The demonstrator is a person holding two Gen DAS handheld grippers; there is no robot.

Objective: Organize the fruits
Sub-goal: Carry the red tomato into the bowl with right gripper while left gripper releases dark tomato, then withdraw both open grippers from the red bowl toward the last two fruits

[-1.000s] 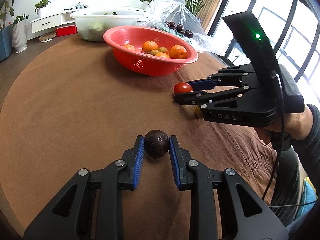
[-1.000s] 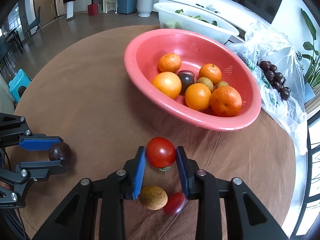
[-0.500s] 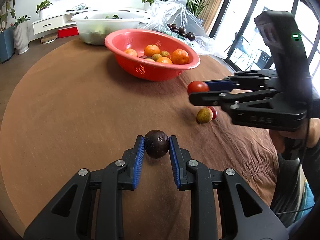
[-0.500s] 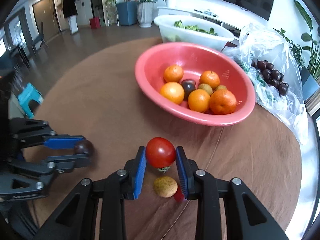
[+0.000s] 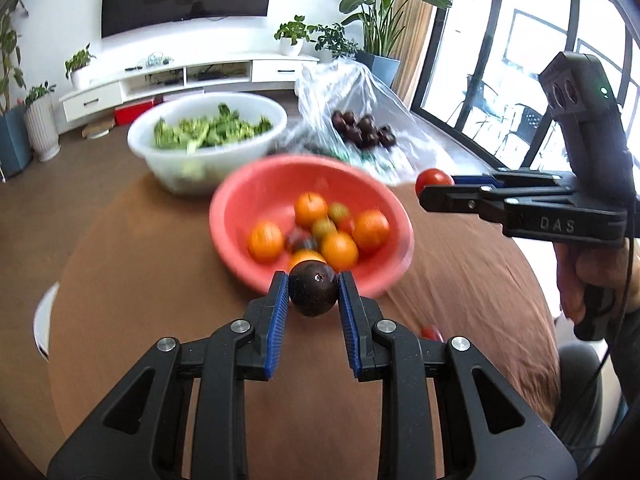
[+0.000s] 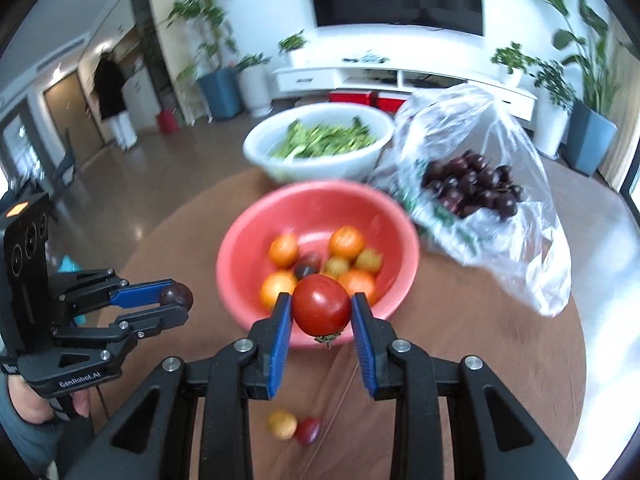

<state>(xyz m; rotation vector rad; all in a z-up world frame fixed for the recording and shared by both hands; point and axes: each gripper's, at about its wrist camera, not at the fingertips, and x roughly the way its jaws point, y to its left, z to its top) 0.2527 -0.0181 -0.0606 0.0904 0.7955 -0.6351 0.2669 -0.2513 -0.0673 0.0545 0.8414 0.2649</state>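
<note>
While above red bowl [image 5: 240, 216]: L gripper [image 5: 313, 294] clamping dark fruit [image 5: 313, 289], R gripper [image 6: 321, 316] clamping tomato [image 6: 321, 305].

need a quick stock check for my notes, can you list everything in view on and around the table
table: one, brown cloth, under everything
red bowl: one, middle of the table
oranges: about five, orange, in the red bowl
small fruits: a few greenish and one dark, in the red bowl; blurred
white bowl: one, holding green vegetables, behind the red bowl
plastic bag: one, clear, right of the bowls, holding many dark purple fruits
loose fruits: two, one yellowish and one red, on the cloth near the right tool
tomato: one, red, gripped in the right tool
dark fruit: one, gripped in the left tool
hand: holding the right tool
</note>
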